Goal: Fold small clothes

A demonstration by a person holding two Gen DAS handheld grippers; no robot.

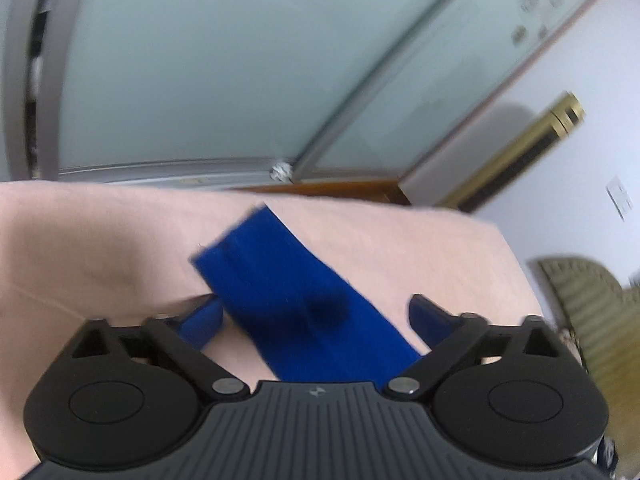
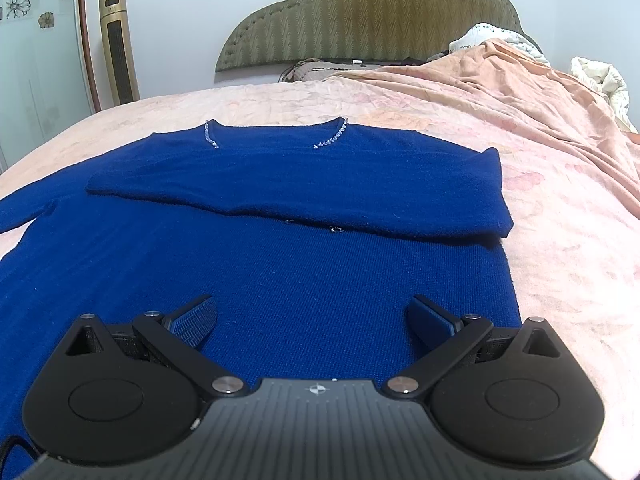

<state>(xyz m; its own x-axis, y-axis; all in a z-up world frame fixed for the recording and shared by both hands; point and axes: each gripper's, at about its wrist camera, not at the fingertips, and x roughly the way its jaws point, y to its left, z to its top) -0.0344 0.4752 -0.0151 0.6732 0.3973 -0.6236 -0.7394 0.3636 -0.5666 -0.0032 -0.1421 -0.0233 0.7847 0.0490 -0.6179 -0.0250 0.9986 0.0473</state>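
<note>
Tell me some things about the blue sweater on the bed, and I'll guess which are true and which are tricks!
1. The blue sweater lies on a pink bedspread. True.
2. One sleeve is folded across the chest. True.
3. The right gripper is squeezing the sweater. False: its jaws stand open above the fabric.
4. The neckline has red buttons. False: it is trimmed with small silvery beads.
5. The left gripper has a blue sleeve between its open fingers. True.
6. The sweater is folded into a neat square. False: most of it is spread flat.
</note>
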